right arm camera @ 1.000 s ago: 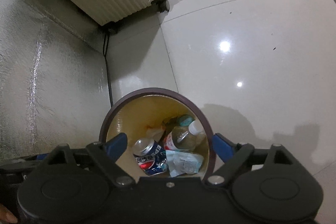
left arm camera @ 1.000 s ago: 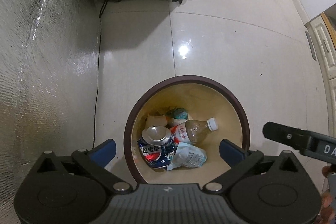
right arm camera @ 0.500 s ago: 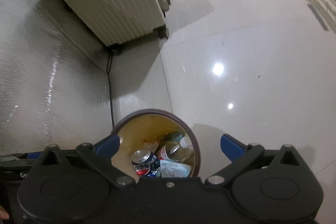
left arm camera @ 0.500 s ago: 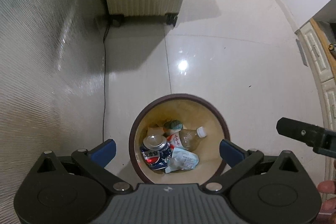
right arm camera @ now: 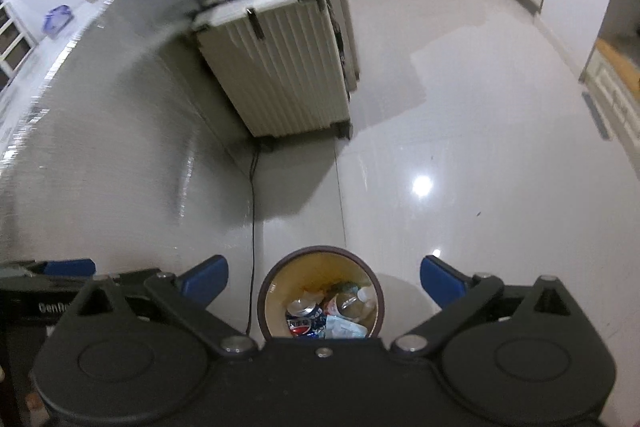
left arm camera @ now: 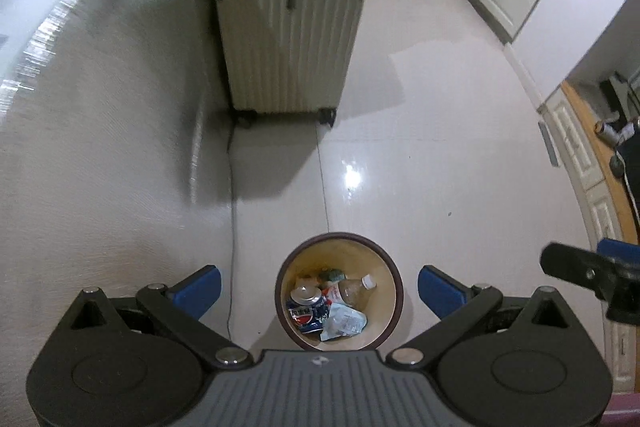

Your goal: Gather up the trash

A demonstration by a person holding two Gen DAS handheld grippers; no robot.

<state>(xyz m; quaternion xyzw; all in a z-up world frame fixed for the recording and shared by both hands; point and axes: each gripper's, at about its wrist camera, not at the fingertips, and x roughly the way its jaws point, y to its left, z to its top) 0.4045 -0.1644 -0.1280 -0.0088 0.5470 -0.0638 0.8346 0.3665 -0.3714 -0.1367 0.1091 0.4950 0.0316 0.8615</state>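
Left claw [left arm camera: 319, 289] and right claw [right arm camera: 324, 283] gape, empty.

Dim indoor light, overhead lamp glare on the glossy pale tiled floor [left arm camera: 352, 175], soft shadow beside the cream ribbed suitcase [left arm camera: 288, 39], motion-smeared left edges, fisheye bending, dark corners.

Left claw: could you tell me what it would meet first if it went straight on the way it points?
Probably the trash bin; the left claw is open and empty.
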